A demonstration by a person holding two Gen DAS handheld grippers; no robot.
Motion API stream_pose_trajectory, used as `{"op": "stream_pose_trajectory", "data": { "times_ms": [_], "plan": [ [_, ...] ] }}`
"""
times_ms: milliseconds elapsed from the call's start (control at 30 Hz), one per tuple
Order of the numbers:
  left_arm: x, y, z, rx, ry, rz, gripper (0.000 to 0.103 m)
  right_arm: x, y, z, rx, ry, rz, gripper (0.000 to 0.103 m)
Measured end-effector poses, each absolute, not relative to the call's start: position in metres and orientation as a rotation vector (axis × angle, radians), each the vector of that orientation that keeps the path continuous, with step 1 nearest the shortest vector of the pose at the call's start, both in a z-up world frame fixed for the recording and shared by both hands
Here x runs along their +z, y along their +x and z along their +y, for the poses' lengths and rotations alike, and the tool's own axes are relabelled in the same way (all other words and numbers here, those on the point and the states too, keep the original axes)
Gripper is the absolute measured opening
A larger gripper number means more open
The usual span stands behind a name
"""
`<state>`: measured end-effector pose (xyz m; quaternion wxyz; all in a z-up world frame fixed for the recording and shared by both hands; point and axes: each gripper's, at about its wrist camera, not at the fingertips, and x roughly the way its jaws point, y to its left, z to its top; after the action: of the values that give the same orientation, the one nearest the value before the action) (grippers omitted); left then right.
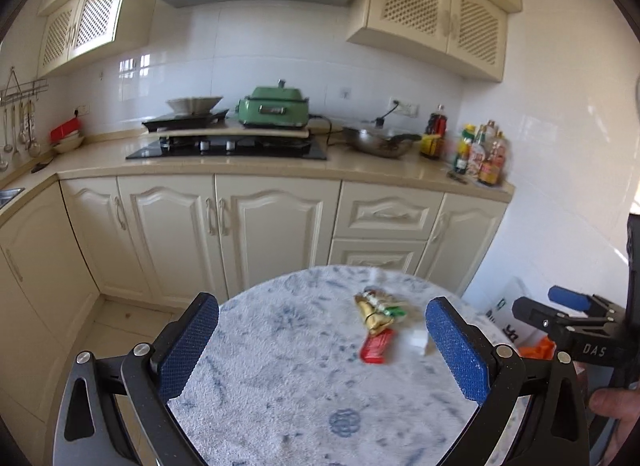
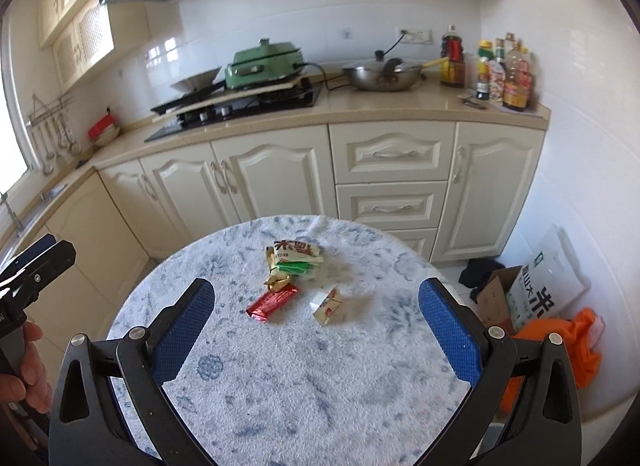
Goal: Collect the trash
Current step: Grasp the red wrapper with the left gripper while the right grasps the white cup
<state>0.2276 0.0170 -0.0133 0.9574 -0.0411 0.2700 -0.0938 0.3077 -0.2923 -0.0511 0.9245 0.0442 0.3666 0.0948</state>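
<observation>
Snack wrappers lie on a round table with a blue-and-white fleecy cloth [image 2: 280, 366]. A red wrapper [image 2: 272, 302], a gold wrapper [image 2: 278, 280], a white-and-green packet [image 2: 298, 256] and a small clear-and-tan wrapper [image 2: 328, 304] are grouped near the middle. In the left wrist view the red wrapper [image 1: 376, 346], the gold wrapper [image 1: 374, 318] and a white scrap [image 1: 418, 340] show toward the right. My left gripper [image 1: 322, 346] is open above the near table, empty. My right gripper [image 2: 316, 330] is open too, short of the wrappers and holding nothing.
Cream kitchen cabinets [image 2: 392, 177] and a counter with a green cooker [image 2: 262, 63], a wok [image 2: 382, 75] and bottles [image 2: 504, 73] stand behind. On the floor at right are a cardboard box [image 2: 494, 294], a rice bag [image 2: 548, 286] and an orange bag [image 2: 560, 350].
</observation>
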Motion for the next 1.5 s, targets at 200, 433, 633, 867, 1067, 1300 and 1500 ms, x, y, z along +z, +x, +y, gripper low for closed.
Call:
{"op": "stream_pose_trajectory", "data": {
  "times_ms": [200,433,633,867,1067,1300,1500],
  "plan": [
    [-0.05,0.271,-0.011,-0.212,-0.042,0.655,0.102,-0.092,0.336,-0.294,0.168,0.061,0.854,0.103],
    [-0.1,0.342,-0.06,-0.275,0.039,0.795,0.102,-0.15,0.367,-0.304,0.153,0.074,0.991,0.101],
    [-0.149,0.407,-0.093,-0.317,0.08,0.91,0.099,-0.172,0.382,-0.324,0.126,0.114,1.034,0.101],
    [-0.186,0.456,-0.12,-0.347,0.109,0.948,0.076,-0.191,0.398,-0.316,0.163,0.113,1.066,0.1],
    [-0.19,0.463,-0.119,-0.398,0.129,0.922,0.03,-0.201,0.409,-0.297,0.224,0.113,1.073,0.079],
    [-0.189,0.47,-0.097,-0.431,0.022,0.95,0.016,-0.214,0.417,-0.27,0.246,0.055,1.073,0.054],
    [-0.179,0.471,-0.094,-0.445,-0.015,0.934,0.007,-0.213,0.41,-0.266,0.25,0.022,1.057,0.029]
  ]
}}
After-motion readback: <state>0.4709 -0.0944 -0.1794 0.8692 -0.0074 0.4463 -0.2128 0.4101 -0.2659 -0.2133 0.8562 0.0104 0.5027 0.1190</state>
